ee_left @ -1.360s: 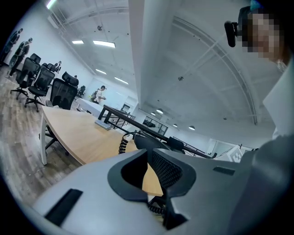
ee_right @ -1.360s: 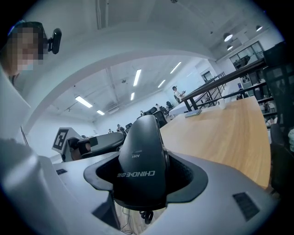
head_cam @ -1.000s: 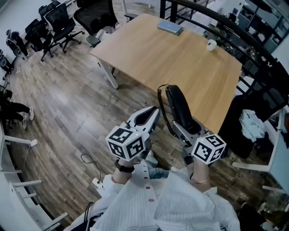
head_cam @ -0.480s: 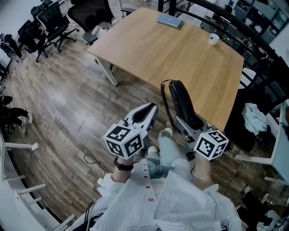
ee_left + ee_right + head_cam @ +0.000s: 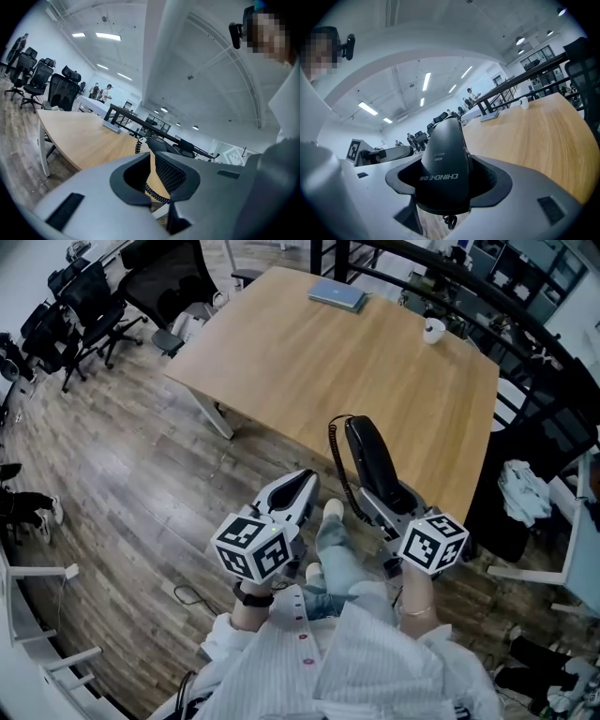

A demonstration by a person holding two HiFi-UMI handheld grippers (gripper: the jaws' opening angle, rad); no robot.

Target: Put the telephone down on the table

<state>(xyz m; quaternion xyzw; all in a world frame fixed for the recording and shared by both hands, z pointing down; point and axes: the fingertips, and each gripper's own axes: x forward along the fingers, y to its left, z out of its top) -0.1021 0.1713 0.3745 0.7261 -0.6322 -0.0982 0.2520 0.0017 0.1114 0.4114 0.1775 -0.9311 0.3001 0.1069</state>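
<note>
The black telephone handset (image 5: 370, 457) stands out of my right gripper (image 5: 382, 491), which is shut on its lower half. Its tip overlaps the near edge of the wooden table (image 5: 309, 343) in the head view. A coiled black cord (image 5: 336, 463) hangs from its left side. In the right gripper view the handset (image 5: 445, 157) fills the gap between the jaws of the right gripper (image 5: 449, 190). My left gripper (image 5: 302, 487) hovers over the floor to the left of the handset, shut with nothing in it. In the left gripper view the cord (image 5: 154, 192) shows beyond the left gripper (image 5: 151, 180).
A blue-grey notebook (image 5: 337, 294) and a white cup (image 5: 433, 330) lie at the table's far side. Black office chairs (image 5: 155, 277) stand at the far left. A dark chair with a white cloth (image 5: 525, 495) sits at the right. A cable (image 5: 190, 594) lies on the wooden floor.
The person's leg and shoe have come into view between the grippers. The table has drifted slightly in the view. Both grippers hold the same pose, the handset still gripped.
</note>
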